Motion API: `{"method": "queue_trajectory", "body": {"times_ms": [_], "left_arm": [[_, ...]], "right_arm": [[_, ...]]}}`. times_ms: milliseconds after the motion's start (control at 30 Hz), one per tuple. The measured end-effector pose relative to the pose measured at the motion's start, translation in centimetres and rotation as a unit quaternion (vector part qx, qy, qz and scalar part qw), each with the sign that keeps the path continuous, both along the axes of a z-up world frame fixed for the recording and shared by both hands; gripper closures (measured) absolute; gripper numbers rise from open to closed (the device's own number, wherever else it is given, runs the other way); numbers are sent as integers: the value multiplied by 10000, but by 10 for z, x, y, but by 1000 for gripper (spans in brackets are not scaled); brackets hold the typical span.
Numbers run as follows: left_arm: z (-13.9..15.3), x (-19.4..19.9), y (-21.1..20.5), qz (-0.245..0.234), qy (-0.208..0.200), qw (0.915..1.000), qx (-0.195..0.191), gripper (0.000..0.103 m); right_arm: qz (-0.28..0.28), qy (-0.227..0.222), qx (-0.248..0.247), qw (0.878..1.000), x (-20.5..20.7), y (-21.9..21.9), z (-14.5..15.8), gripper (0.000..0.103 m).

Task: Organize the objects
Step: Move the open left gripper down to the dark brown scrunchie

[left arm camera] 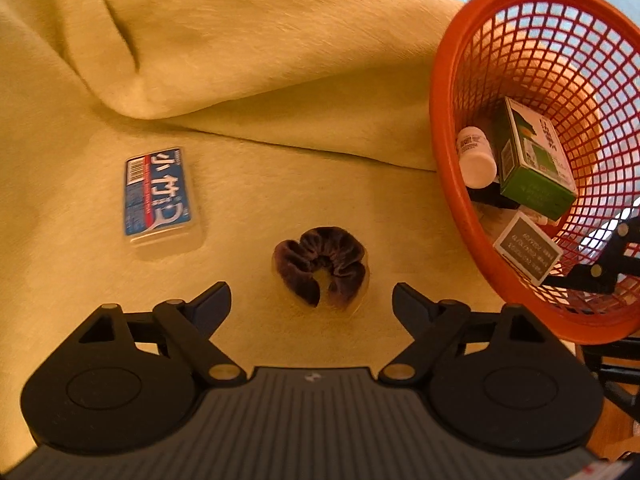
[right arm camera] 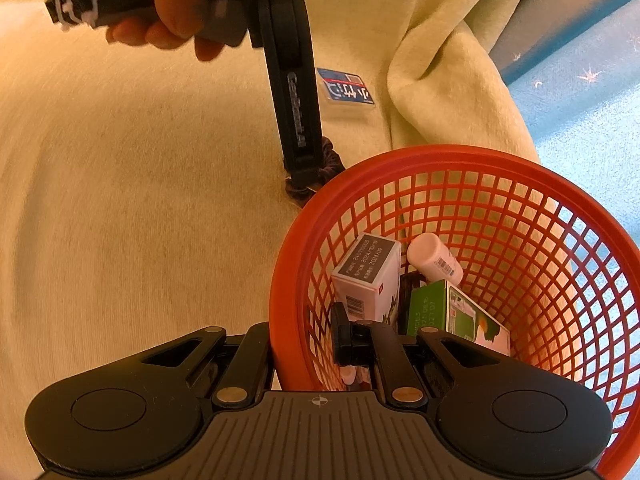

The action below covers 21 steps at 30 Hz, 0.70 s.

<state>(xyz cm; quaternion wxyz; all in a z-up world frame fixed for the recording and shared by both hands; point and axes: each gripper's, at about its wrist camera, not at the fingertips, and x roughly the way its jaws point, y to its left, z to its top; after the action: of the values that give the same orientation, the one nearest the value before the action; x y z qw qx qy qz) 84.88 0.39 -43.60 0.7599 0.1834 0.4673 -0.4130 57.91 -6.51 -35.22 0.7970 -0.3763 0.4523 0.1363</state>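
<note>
So I've got my left gripper (left arm camera: 312,300) hanging right over the dark velvet scrunchie (left arm camera: 320,270), fingers spread wide, one on each side of it and not touching it. The scrunchie sits on the yellow blanket (left arm camera: 260,60), just beside the orange mesh basket (left arm camera: 452,152). The blue floss case (left arm camera: 158,194) lies off to its left on the same blanket. My right gripper (right arm camera: 304,344) is pinched on the basket's near wall, one finger outside and one inside. Inside the basket: a green box (left arm camera: 536,160), a white bottle (left arm camera: 476,156) and a grey-and-white box (left arm camera: 528,248).
</note>
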Motion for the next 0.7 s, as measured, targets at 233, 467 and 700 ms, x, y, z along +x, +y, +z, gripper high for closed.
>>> {"method": "queue_trajectory", "body": {"times_ms": [233, 467, 700], "left_arm": [[-12, -2, -10, -77, -46, 9999, 75, 36], [-20, 0, -14, -78, 3, 9998, 167, 57], [-20, 0, -8, 19, 112, 9997, 215, 86]], "right_arm": [[-24, -10, 38, 10000, 1, -1, 0, 96], [-14, -32, 48, 10000, 1, -1, -1, 96], [-12, -32, 44, 10000, 0, -1, -1, 96]]}}
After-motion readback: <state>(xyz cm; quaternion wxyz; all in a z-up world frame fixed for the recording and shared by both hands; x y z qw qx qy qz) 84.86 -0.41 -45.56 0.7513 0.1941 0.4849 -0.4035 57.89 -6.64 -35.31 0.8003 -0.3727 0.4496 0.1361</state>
